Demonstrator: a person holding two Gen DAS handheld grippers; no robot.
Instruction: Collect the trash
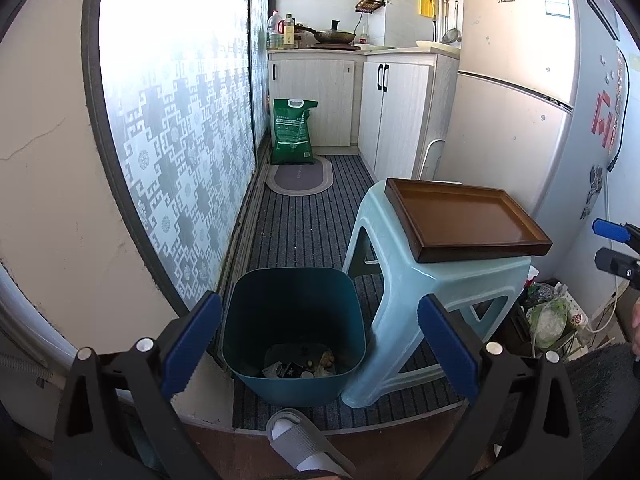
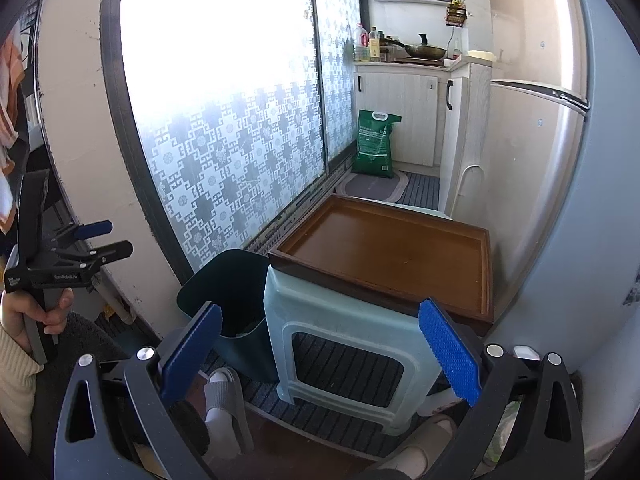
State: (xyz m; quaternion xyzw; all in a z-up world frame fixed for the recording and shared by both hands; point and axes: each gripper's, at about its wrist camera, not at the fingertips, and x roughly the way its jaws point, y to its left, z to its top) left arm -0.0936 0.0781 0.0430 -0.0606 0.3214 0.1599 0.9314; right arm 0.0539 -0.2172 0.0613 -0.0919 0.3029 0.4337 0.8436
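Observation:
A dark teal trash bin [image 1: 294, 332] stands on the striped floor mat, with scraps and wrappers lying at its bottom. Beside it a pale blue plastic stool [image 1: 436, 292] carries an empty brown wooden tray [image 1: 460, 216]. My left gripper [image 1: 320, 344] hangs open above the bin's mouth with nothing between its blue pads. My right gripper [image 2: 320, 352] is open too, in front of the stool [image 2: 344, 344] and the tray [image 2: 392, 256], holding nothing. The bin [image 2: 236, 300] shows to the left of the stool in the right wrist view. The left gripper [image 2: 96, 240] also appears there in a hand.
A patterned sliding glass door [image 1: 180, 140] runs along the left. A fridge [image 1: 520, 92] stands right of the stool, kitchen cabinets [image 1: 352, 96] and a green sack [image 1: 294, 130] at the far end. Plastic bags [image 1: 548, 316] lie by the fridge. Feet in grey slippers [image 2: 224, 404] stand close to the mat's edge.

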